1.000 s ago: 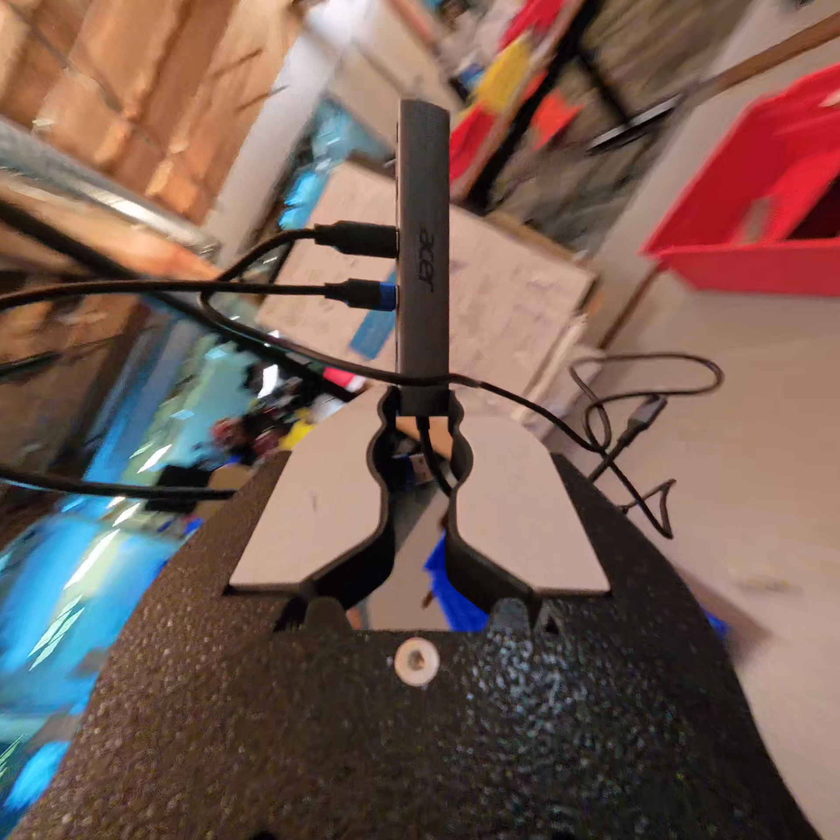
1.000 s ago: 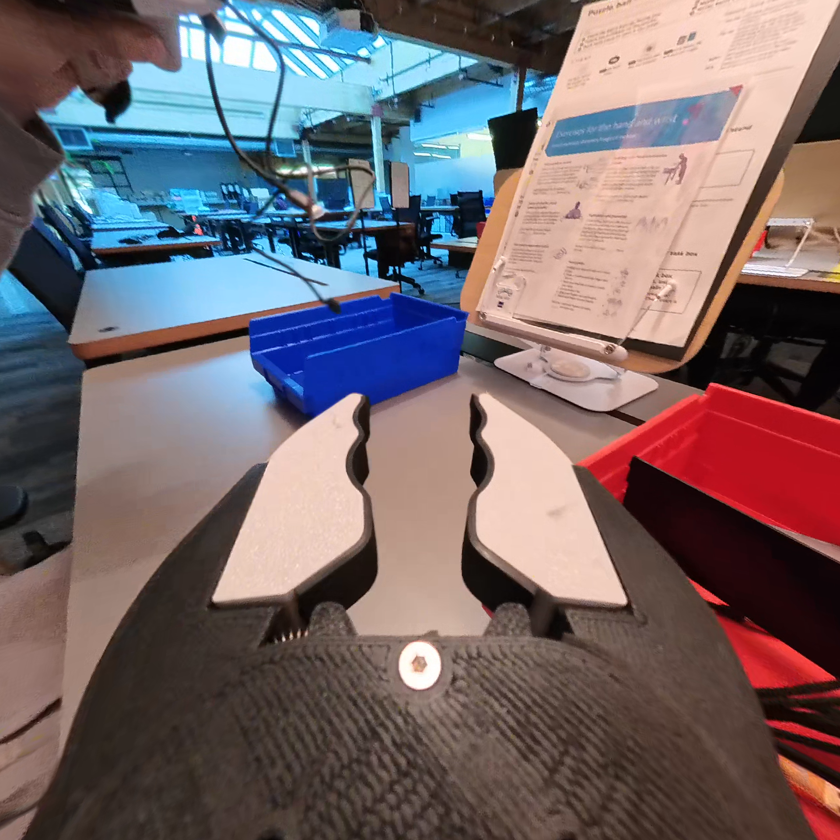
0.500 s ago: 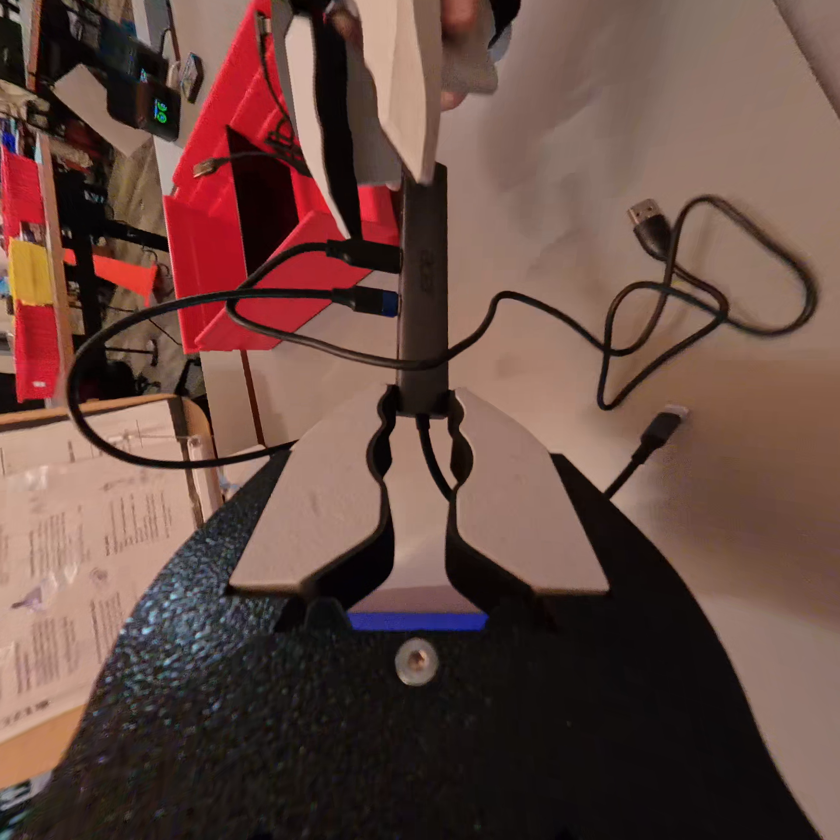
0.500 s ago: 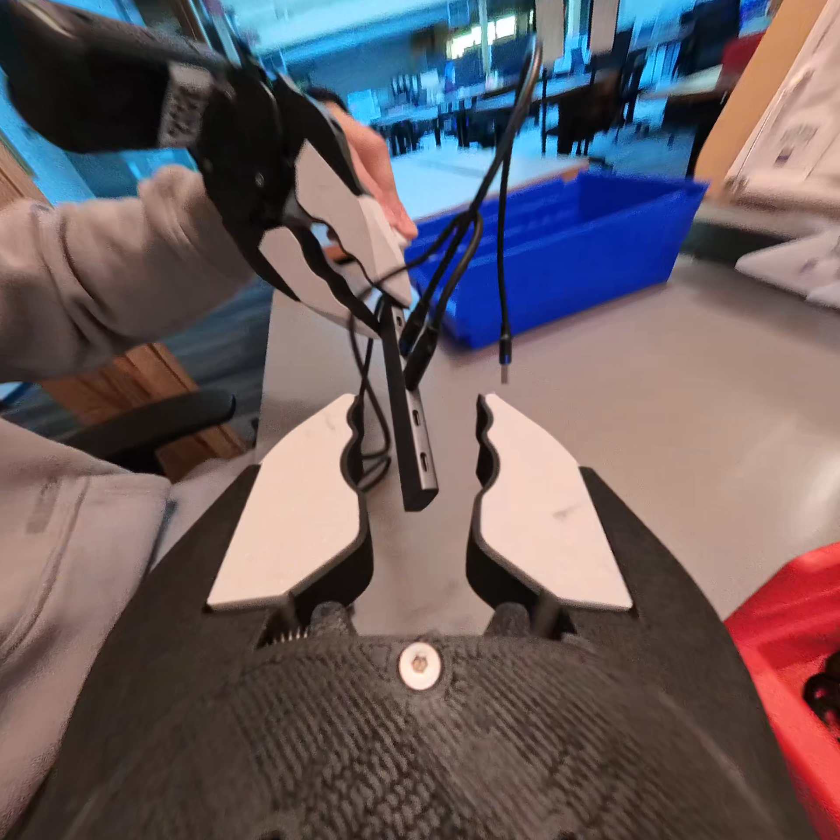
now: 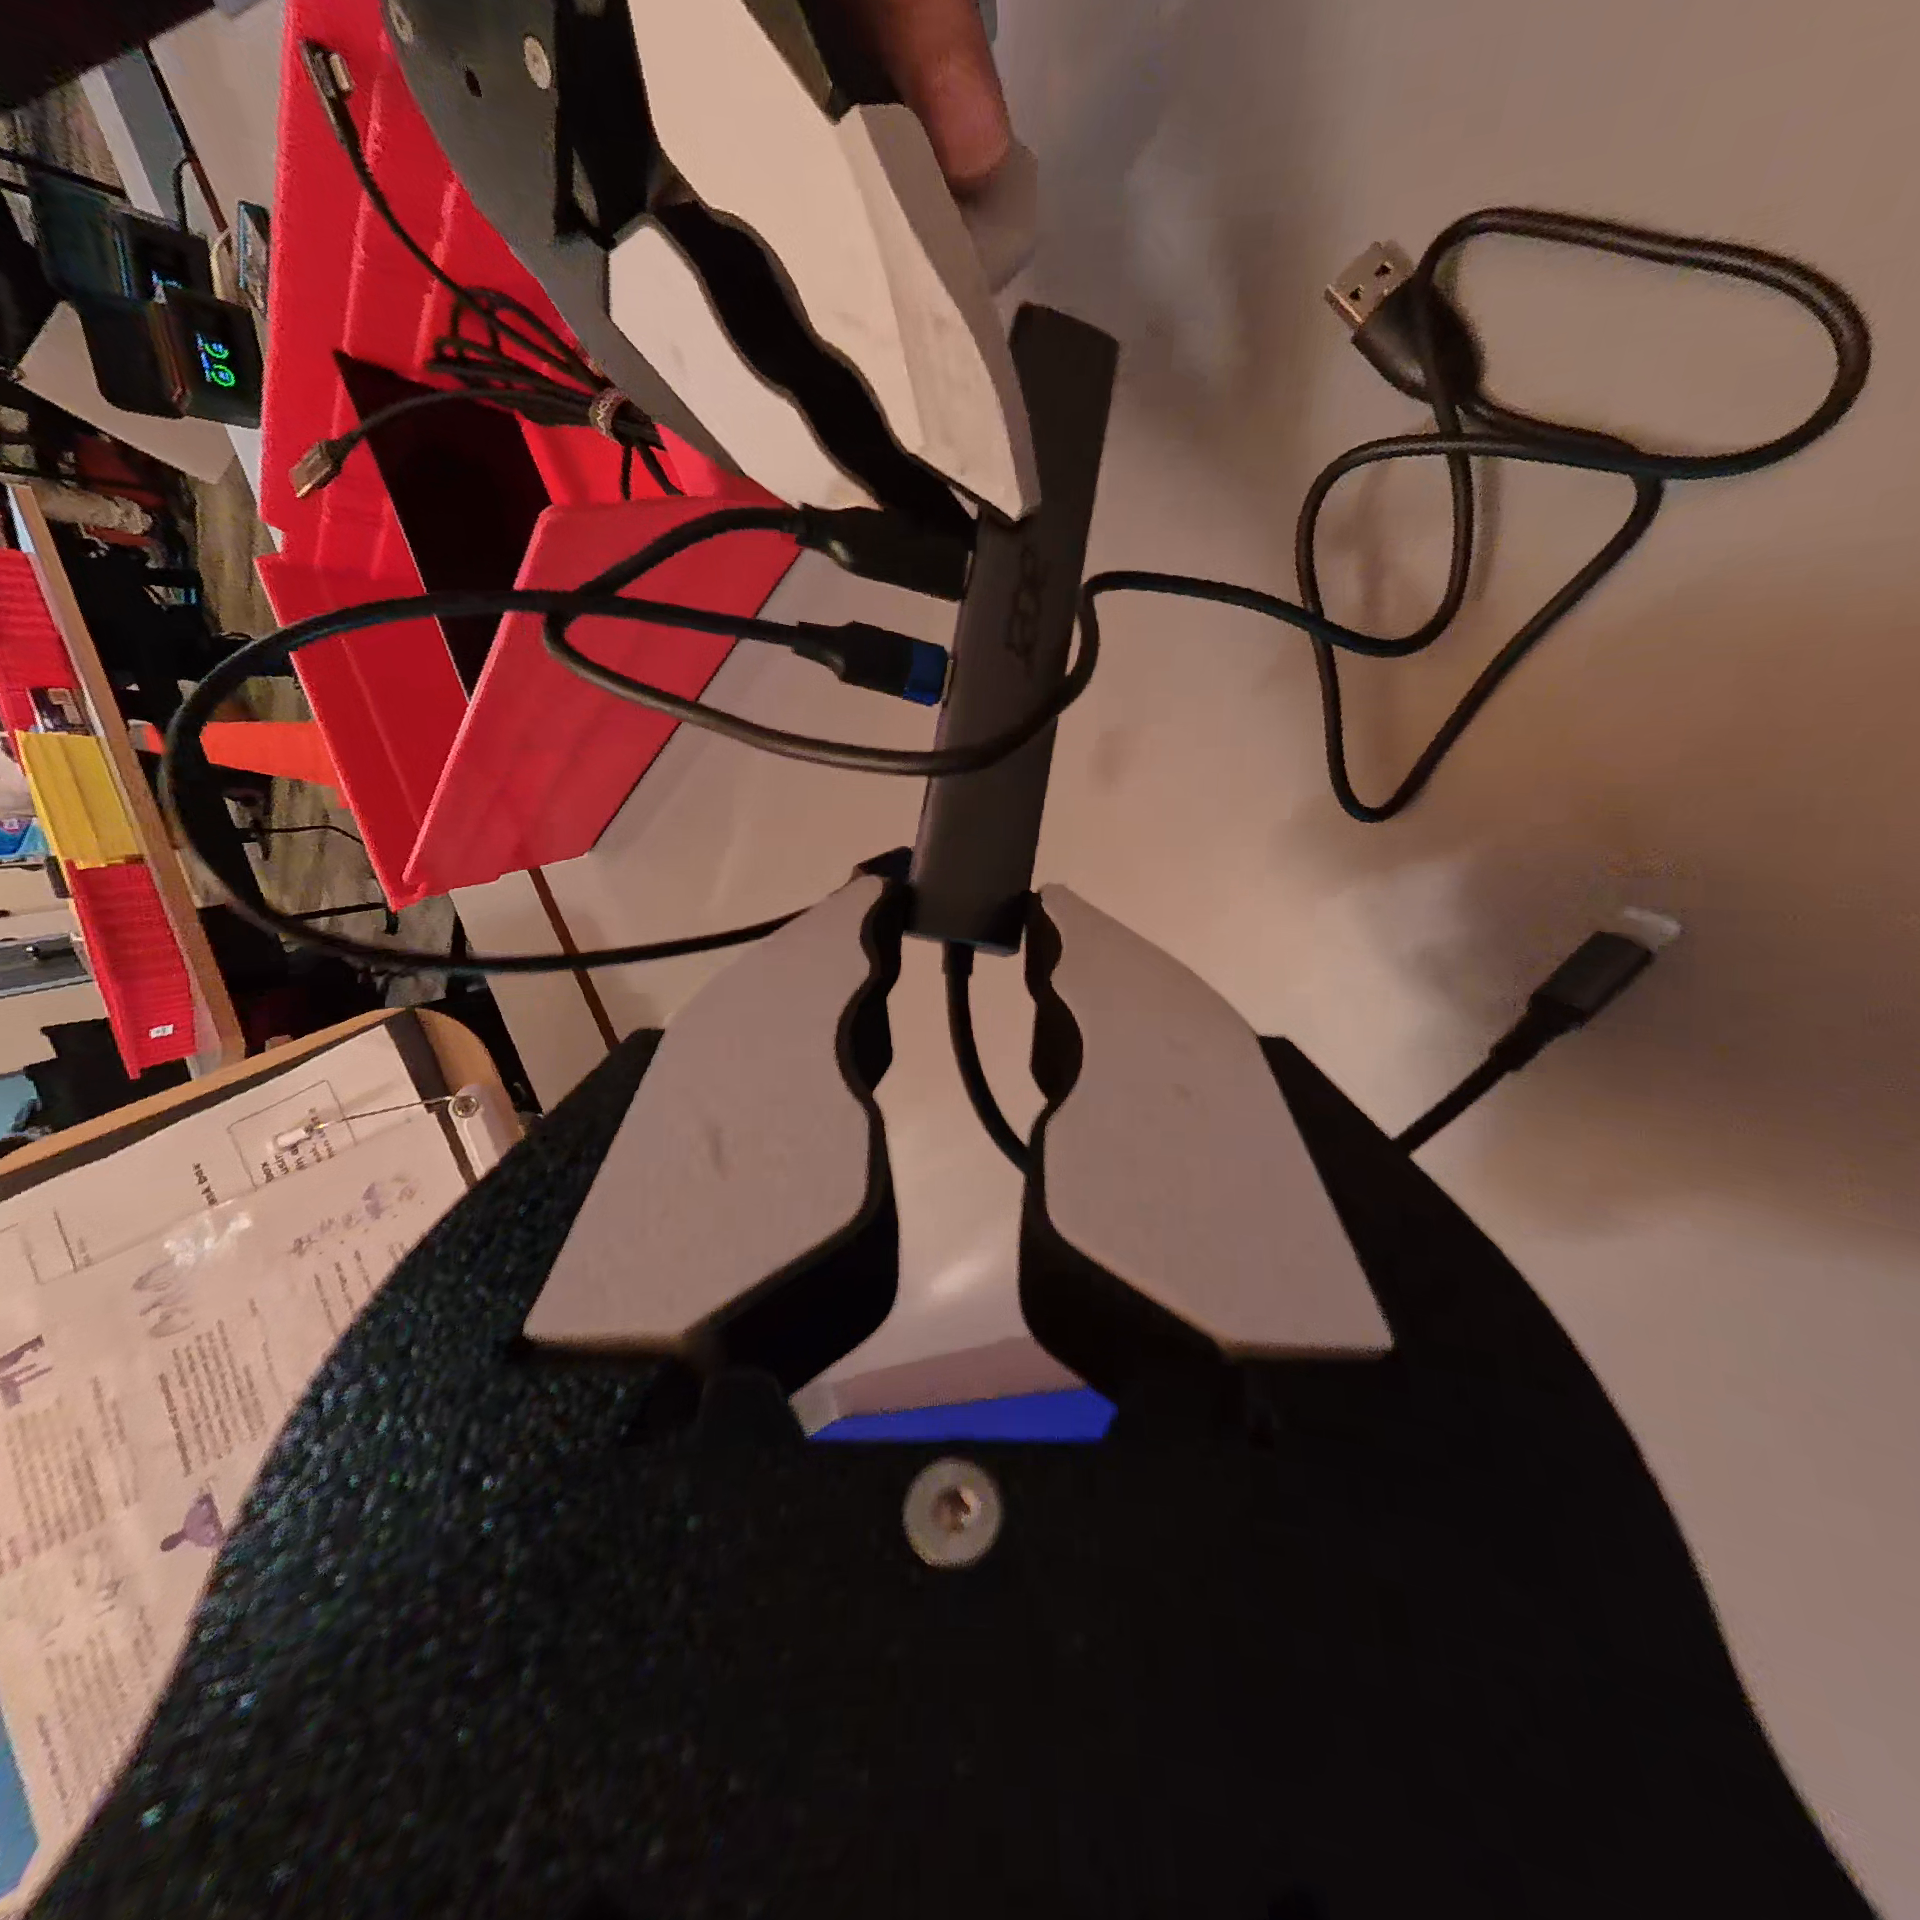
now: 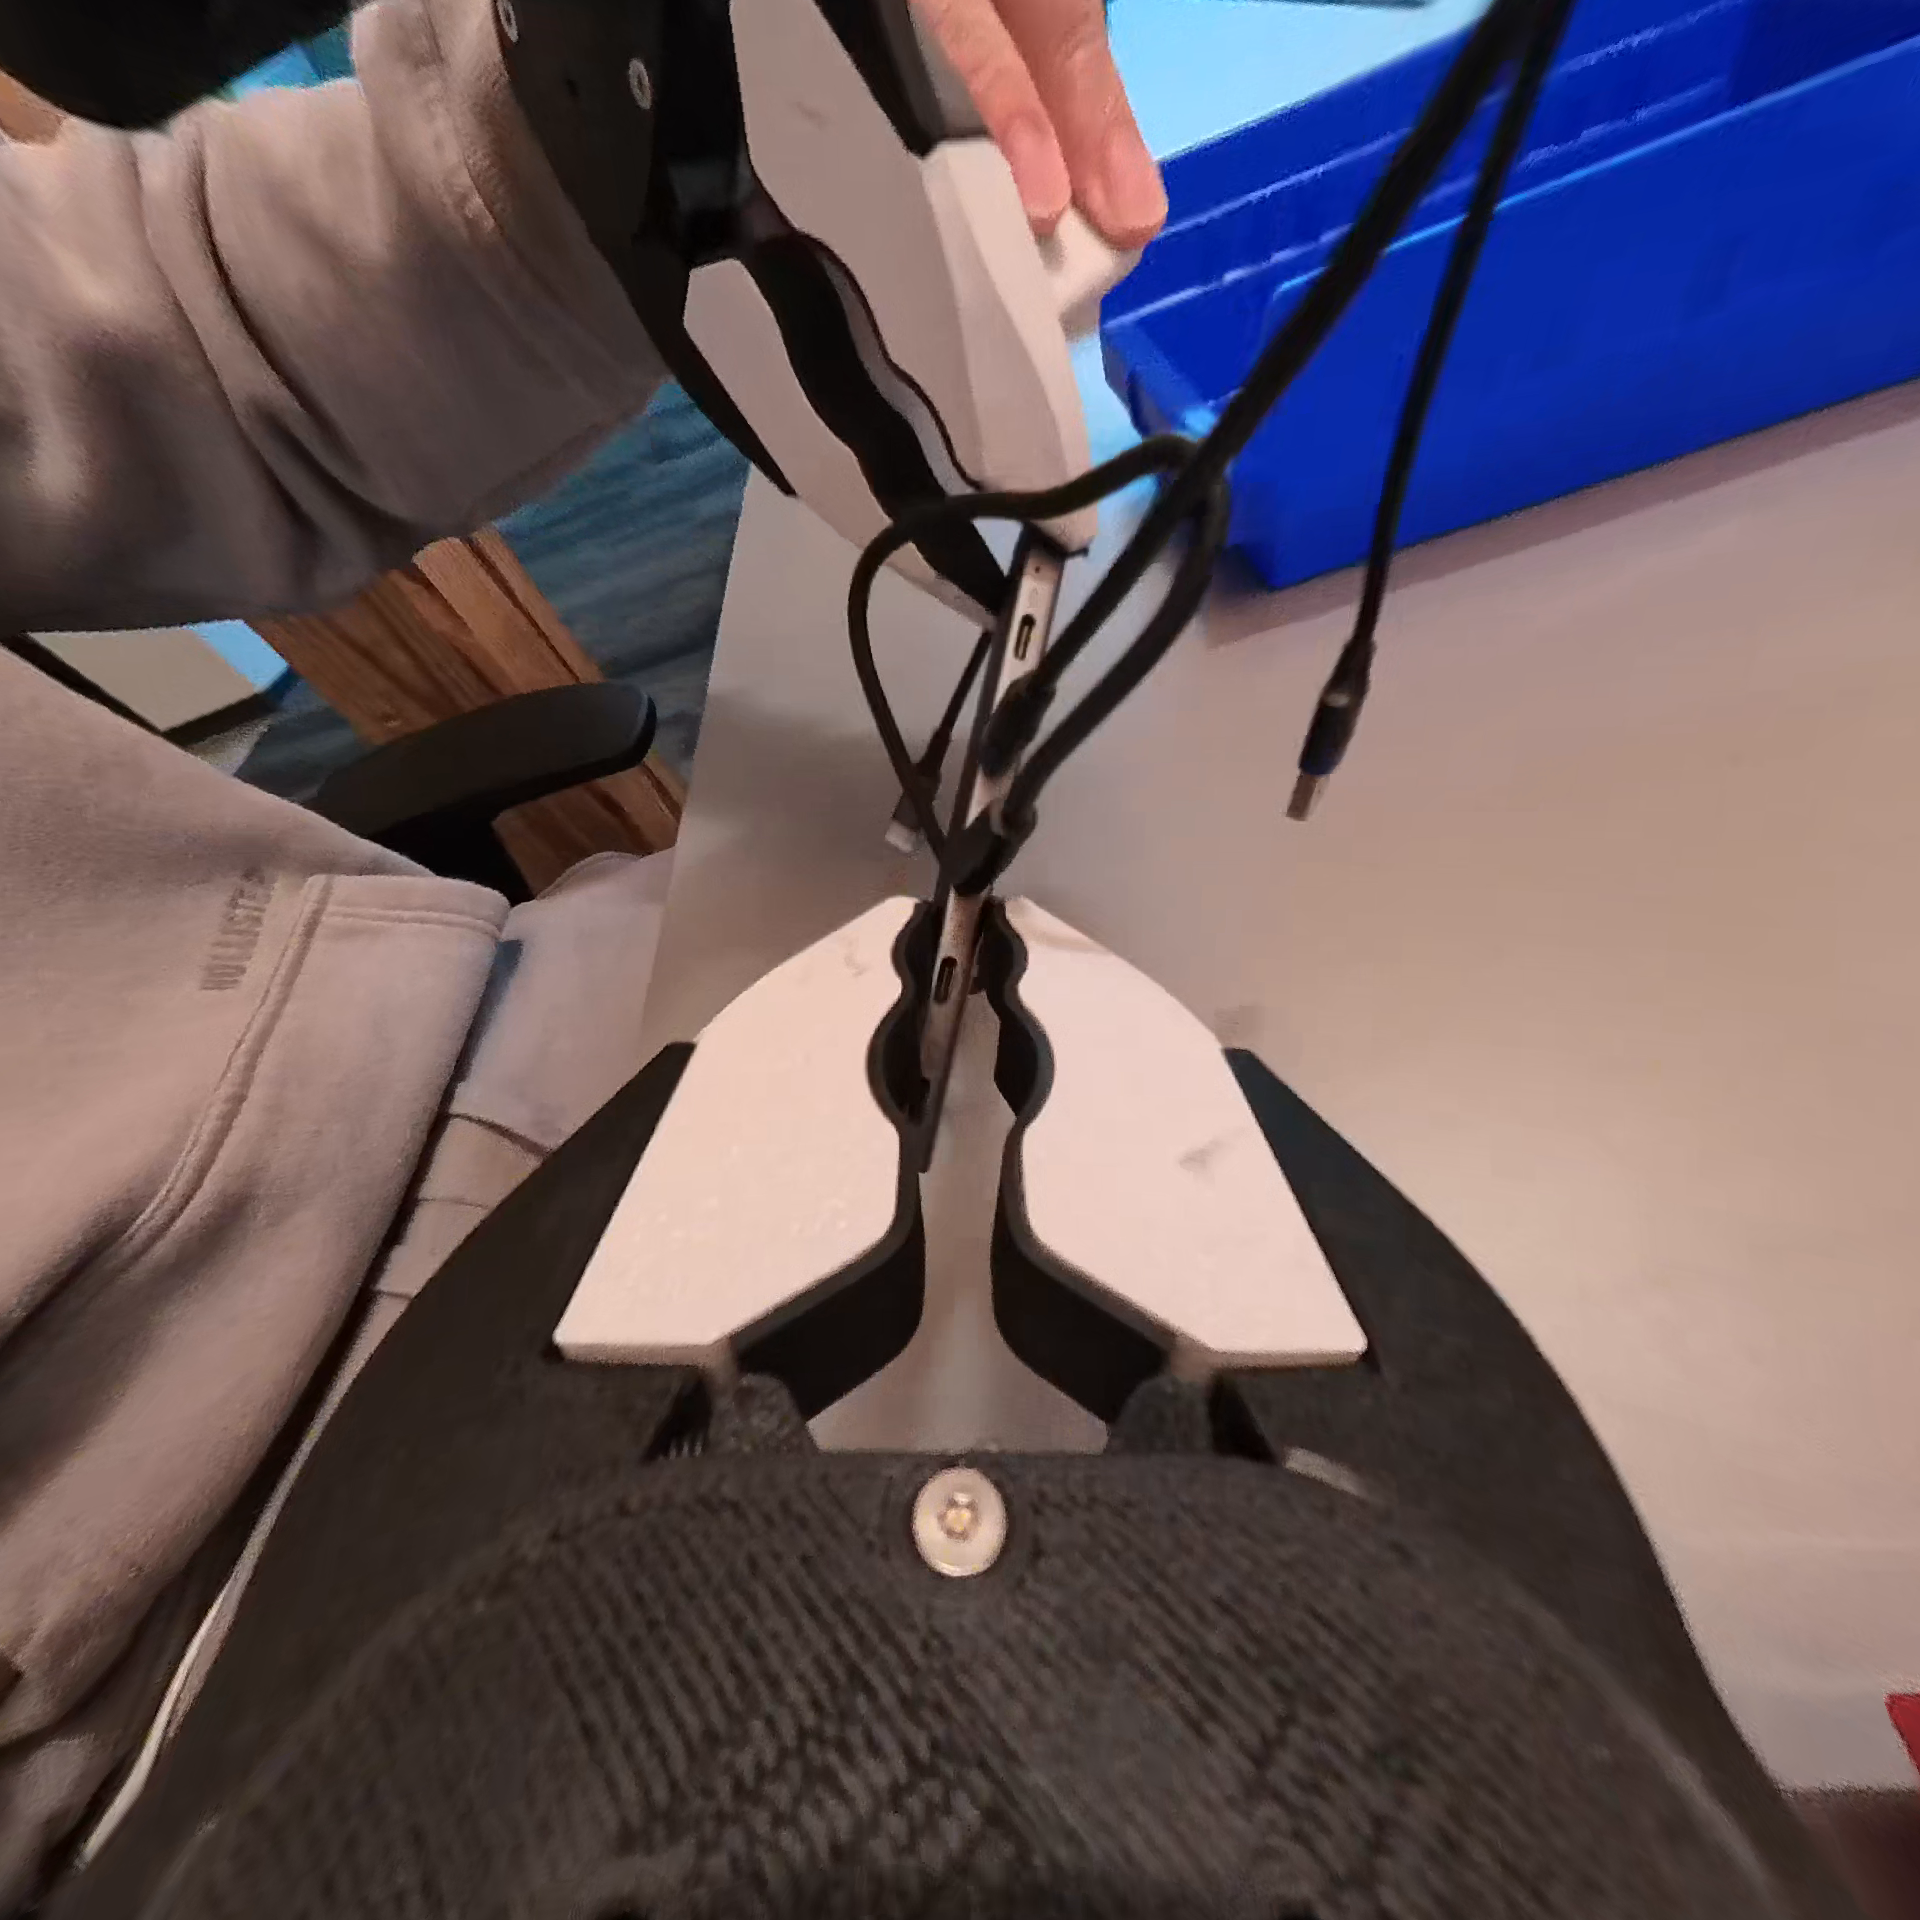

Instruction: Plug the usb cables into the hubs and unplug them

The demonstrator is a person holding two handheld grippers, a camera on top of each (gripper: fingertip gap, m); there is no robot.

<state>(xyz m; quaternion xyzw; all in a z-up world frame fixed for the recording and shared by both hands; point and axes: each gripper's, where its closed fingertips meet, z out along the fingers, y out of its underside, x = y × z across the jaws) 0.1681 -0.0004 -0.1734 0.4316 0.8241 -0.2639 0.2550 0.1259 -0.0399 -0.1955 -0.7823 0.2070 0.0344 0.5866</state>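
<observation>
Above grey table (image 5: pixel 1558 1039), hub (image 5: pixel 1013 675) between both grippers' fingertips

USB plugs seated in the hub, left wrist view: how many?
2, both on the USB hub left side: an all-black plug above, a blue-tipped plug below. Others may be hidden.

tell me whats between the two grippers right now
The grey usb hub, gripped at either end by left gripper and right gripper, two cables plugged in; both views show it.

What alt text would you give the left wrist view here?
The left claw is shut on one end of a dark grey USB hub held above a pale table, while the right claw grips its far end. Two black cables are plugged into the hub's side; a red bin sits behind.
</observation>
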